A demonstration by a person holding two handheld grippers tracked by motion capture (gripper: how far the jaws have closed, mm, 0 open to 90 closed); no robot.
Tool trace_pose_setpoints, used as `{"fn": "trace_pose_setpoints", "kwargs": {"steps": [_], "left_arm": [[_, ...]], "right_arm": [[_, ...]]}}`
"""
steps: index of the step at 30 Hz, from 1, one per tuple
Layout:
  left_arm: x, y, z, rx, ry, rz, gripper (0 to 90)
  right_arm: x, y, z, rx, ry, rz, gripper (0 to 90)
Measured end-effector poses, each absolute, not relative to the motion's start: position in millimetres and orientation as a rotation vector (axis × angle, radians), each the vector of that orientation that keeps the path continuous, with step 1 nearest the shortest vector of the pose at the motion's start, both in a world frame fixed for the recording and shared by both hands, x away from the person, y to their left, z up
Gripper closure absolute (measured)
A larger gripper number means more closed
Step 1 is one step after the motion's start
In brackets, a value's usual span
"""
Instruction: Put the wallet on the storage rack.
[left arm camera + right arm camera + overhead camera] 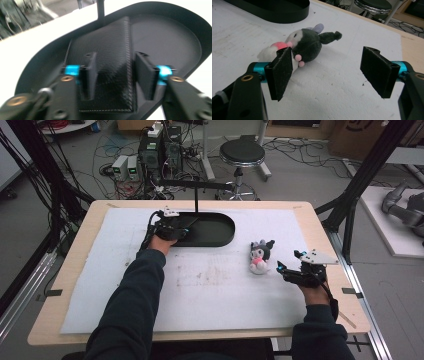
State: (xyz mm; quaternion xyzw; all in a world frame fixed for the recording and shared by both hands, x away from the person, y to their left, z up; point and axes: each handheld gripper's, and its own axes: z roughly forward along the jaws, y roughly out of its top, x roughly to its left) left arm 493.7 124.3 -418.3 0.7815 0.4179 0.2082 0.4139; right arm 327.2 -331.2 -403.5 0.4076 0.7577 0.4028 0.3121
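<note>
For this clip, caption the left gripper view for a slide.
Left gripper open above a black wallet in the black tray.

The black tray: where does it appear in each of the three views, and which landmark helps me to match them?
High view: the black tray lies at upper centre on the white mat, with the left tool over its left end.
Left gripper view: the tray's rim curves around a black textured wallet.
Right gripper view: one rounded end of it sits at the top left.
Shared landmark: the thin black post rising at the tray's far edge.
</note>
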Motion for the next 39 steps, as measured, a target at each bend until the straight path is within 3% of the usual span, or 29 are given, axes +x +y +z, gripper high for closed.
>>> {"fn": "trace_pose_setpoints", "kwargs": {"steps": [7, 10, 11, 15, 18, 26, 39], "left_arm": [[481, 133, -400, 1.832, 1.004, 0.462, 42.8], [466, 146, -394, 1.794, 0.987, 0.452, 27.5], [461, 152, -392, 1.771, 0.990, 0.442, 27.3], [431, 178, -387, 1.677, 0.985, 0.485, 24.4], [403, 194, -383, 1.644, 0.974, 0.591, 19.7], [358, 216, -383, 1.611, 0.955, 0.681, 19.6], [329, 228, -390, 1.566, 0.962, 0.741, 18.1]], "right_arm": [[326, -331, -403, 1.073, 1.998, 1.067, 26.5], [326, -331, -403, 1.068, 2.003, 1.070, 26.5], [326, -331, -403, 1.072, 2.003, 1.072, 26.5], [326, -330, -403, 1.073, 2.009, 1.077, 26.4], [328, -329, -404, 1.080, 2.022, 1.081, 24.7], [336, -322, -408, 1.090, 2.069, 1.057, 21.9], [331, -321, -405, 1.084, 2.047, 1.078, 20.9]]}}
